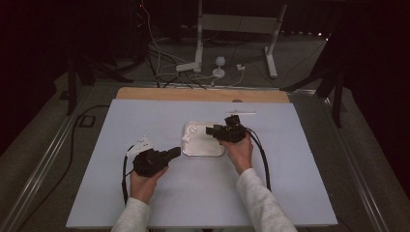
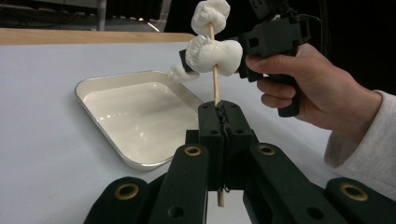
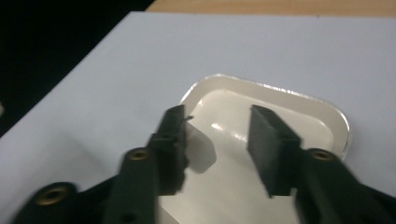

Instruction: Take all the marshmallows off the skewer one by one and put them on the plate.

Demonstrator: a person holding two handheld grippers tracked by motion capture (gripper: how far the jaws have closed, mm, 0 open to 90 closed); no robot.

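At the centre of the high view, a shallow white tray [image 1: 203,150] with a metal rim lies on the pale sheet covering the table [image 1: 193,193]. The left gripper [image 1: 171,153], in the lower left of that view just beside the tray's near left corner, has its jaws pressed together on a thin wooden stick [image 2: 215,88]. In the left gripper view the stick rises from the jaws near the middle of the frame to the top, and its lower end pokes out beneath them. Two white marshmallows [image 2: 212,55] are threaded on the stick, one above the other, and a third white lump [image 2: 180,73] sits just behind them near the tray's far rim. The right gripper [image 1: 212,131] hangs over the tray's upper right part, held by the right hand [image 1: 238,152]. In the right gripper view its jaws are spread apart over the tray's glossy floor, with nothing between them. Cables [image 1: 159,58] and a white stand [image 1: 237,29] sit on the floor beyond the table.
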